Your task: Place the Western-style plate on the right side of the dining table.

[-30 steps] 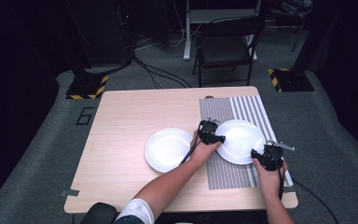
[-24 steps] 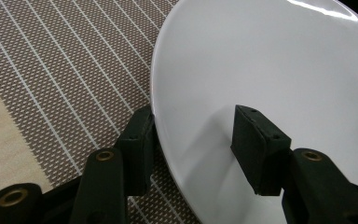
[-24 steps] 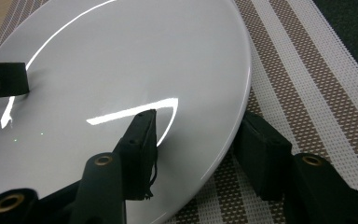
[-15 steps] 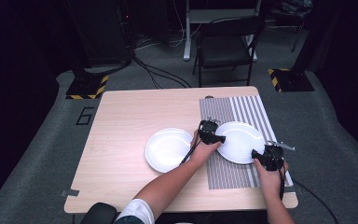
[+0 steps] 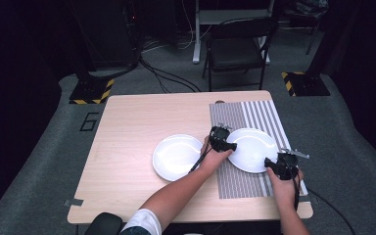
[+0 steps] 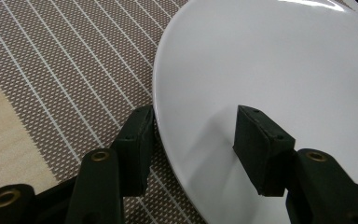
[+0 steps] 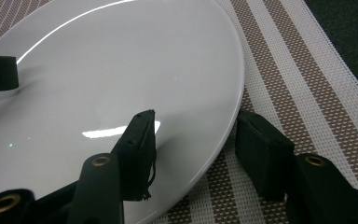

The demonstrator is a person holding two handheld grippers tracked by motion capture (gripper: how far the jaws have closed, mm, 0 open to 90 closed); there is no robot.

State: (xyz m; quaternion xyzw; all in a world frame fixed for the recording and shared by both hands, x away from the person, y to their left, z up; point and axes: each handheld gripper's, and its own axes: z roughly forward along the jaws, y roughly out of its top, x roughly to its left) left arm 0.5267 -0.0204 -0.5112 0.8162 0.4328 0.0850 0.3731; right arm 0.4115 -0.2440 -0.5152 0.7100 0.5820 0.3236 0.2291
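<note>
High view showed both grippers' jaws straddling the round white ceramic plate [image 5: 252,149] on the striped woven placemat [image 5: 240,181] near the table's right edge, left gripper [image 5: 223,145] loosening with pads off the rim, right gripper [image 5: 274,165] showing a gap too, so lifting could tip it.

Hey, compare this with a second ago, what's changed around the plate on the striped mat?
Very little. The left hand-held gripper has just been opening, its jaws straddling the rim of the plate on the mat with a gap on the inner side. The right hand-held gripper straddles the opposite rim. Both hands, both plates and the striped mat stayed put.
</note>
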